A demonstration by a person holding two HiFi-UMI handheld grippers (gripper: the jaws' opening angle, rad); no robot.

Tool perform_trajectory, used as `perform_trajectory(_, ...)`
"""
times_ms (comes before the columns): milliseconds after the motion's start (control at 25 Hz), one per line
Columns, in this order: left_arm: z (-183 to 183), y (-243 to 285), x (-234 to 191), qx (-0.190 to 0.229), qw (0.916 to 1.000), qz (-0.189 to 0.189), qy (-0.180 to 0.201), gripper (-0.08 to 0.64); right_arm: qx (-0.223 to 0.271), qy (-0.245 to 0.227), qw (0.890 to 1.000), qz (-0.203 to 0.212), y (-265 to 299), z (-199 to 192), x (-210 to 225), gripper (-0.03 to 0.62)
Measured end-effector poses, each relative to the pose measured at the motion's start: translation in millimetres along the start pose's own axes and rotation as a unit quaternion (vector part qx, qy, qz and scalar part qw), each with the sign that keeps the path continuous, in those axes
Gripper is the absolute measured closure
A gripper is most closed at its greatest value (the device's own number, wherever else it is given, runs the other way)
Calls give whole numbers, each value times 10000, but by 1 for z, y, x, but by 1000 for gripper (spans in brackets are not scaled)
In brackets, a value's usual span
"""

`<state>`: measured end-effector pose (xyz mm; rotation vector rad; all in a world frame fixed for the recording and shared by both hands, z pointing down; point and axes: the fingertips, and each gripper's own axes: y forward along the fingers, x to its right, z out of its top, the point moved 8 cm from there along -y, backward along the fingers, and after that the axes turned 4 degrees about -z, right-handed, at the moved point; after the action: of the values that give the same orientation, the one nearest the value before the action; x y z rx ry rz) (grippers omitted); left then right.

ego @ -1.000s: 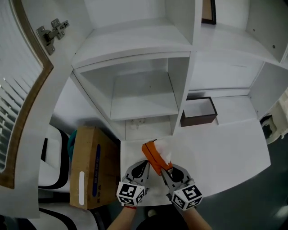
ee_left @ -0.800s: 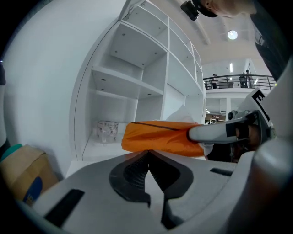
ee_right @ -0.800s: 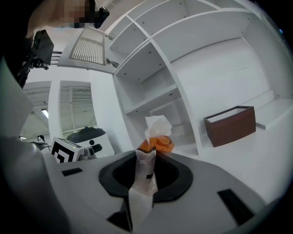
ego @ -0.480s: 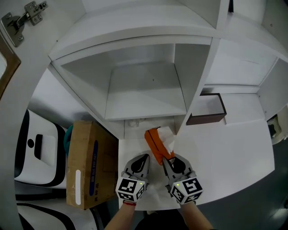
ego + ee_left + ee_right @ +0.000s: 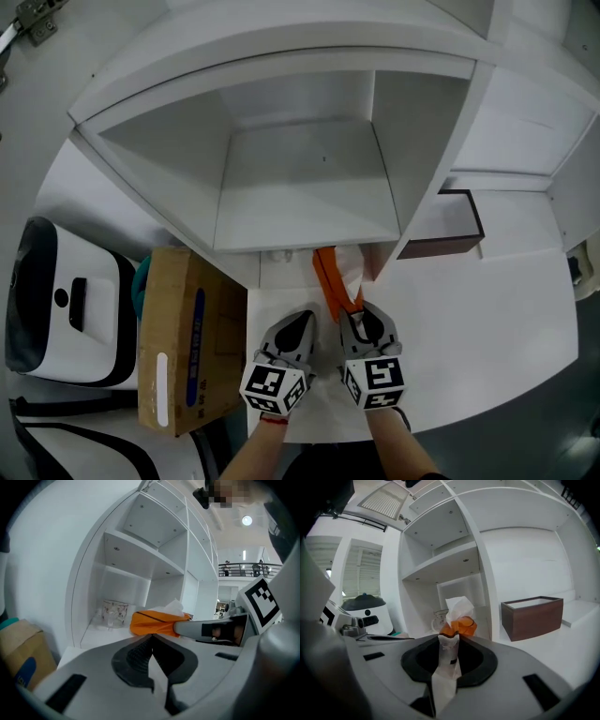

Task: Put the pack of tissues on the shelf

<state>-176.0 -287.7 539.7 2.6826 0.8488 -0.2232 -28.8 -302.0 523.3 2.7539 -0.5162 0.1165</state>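
Note:
The pack of tissues [image 5: 330, 277] is orange with white tissue poking out of its far end. My right gripper [image 5: 354, 311] is shut on its near end and holds it over the white counter [image 5: 469, 319], pointing at the front edge of the shelf unit [image 5: 309, 192]. In the right gripper view a white strip of the pack [image 5: 459, 625] is pinched between the jaws of the right gripper [image 5: 449, 640]. My left gripper [image 5: 301, 321] hangs just left of it, jaws together with nothing in them. In the left gripper view the pack [image 5: 157, 621] shows beyond the left gripper [image 5: 151, 640].
A dark brown open box [image 5: 452, 225] stands on the counter to the right. A glass cup [image 5: 115, 613] sits in the low compartment behind the pack. A cardboard box [image 5: 183, 337] and a white appliance [image 5: 56, 309] are on the left, below the counter.
Both grippers have moved forward towards the shelf unit. The pack now reaches the lower compartment's front edge and points straighter ahead. The view has closed in on the shelf.

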Motion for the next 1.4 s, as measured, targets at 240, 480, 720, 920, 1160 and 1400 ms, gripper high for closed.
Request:
perform_trajectory(240, 1, 5, -4, 56, 10000, 13, -44, 554, -132, -69, 9997, -188, 20, -4, 7, 518)
perform_trajectory(480, 0, 5, -1, 71, 9999, 60, -45, 554, -159, -128, 9991, -378, 38, 0, 10, 518)
perform_trajectory(720, 1, 2, 1, 175, 9996, 140, -152, 554, -172, -108, 9986, -498, 56, 1, 14, 517)
perform_trajectory(920, 5, -1, -1, 278, 9992, 192, -214, 554, -216, -221, 9978, -582, 69, 1, 17, 517)
perform_trajectory(1160, 8, -2, -1, 356, 9989, 219, -222, 554, -266, -272, 9969, -690, 82, 3, 16, 515)
perform_trajectory(1400, 11, -2, -4, 374, 9988, 241, -205, 554, -302, -216, 9966, -730, 92, 3, 17, 515)
